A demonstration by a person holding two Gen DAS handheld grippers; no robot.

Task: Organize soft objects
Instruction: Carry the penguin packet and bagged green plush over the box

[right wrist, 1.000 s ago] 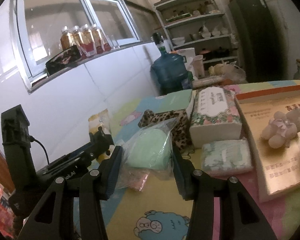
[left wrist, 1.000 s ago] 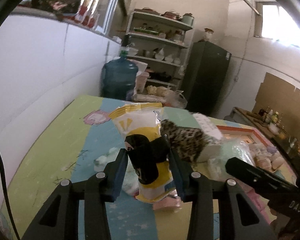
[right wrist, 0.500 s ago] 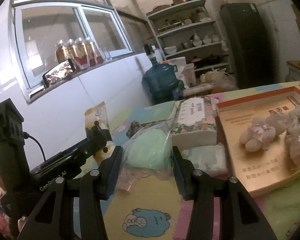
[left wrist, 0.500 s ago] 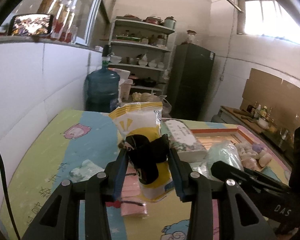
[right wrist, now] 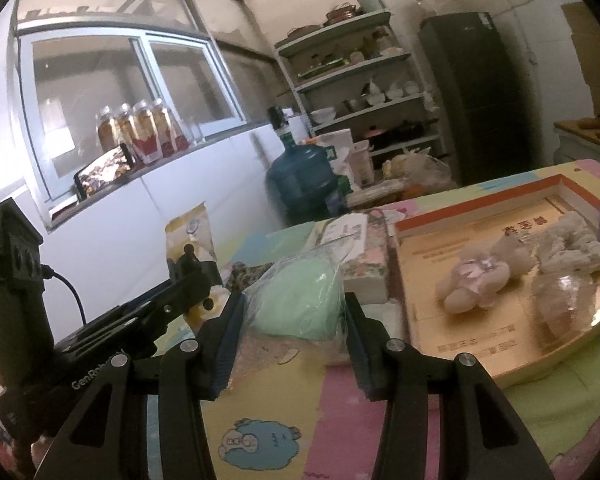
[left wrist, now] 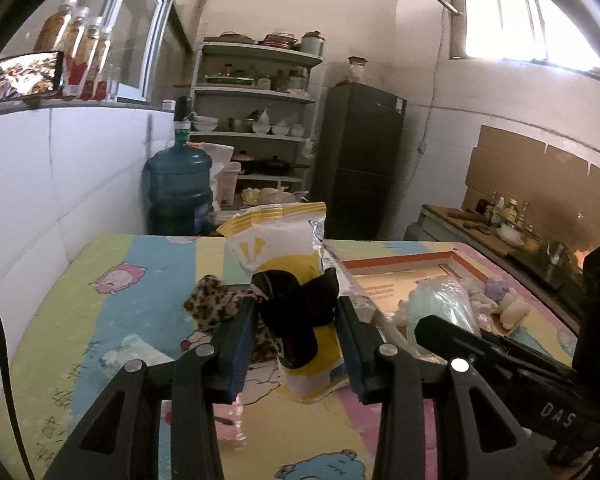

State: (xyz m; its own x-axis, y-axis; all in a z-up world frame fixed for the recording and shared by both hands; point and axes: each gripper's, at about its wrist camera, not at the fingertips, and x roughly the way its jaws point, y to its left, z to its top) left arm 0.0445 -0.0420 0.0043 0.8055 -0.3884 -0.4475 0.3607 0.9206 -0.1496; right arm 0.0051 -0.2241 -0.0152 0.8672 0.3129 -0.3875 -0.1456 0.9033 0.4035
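Left wrist view, from left edge: phone (left wrist: 22, 76) and bottles (left wrist: 80, 52) on the sill, upper left. Water jug (left wrist: 179, 184) against the wall below the shelves (left wrist: 256, 92). Leopard pouch (left wrist: 216, 308) lying on the mat (left wrist: 80, 312), left of centre, just behind the left finger. Left gripper (left wrist: 296, 334) at centre, jaws clamped on a yellow-and-white bag (left wrist: 288, 276) held upright, a black clip across its middle. Fridge (left wrist: 360, 152) behind. Tray (left wrist: 404, 276) right of centre, with plush toys (left wrist: 508, 308) at its far right. Right gripper's side at lower right.

Right wrist view, from left edge: left gripper (right wrist: 188, 280) with the yellow bag (right wrist: 190, 232) at mid left. Right gripper (right wrist: 294, 320) at centre, jaws clamped on a green soft pack in clear wrap (right wrist: 300, 300), lifted above the mat (right wrist: 284, 420). Tissue box (right wrist: 360, 248) just behind. Tray (right wrist: 480, 320) on the right, holding plush toys (right wrist: 476, 284).
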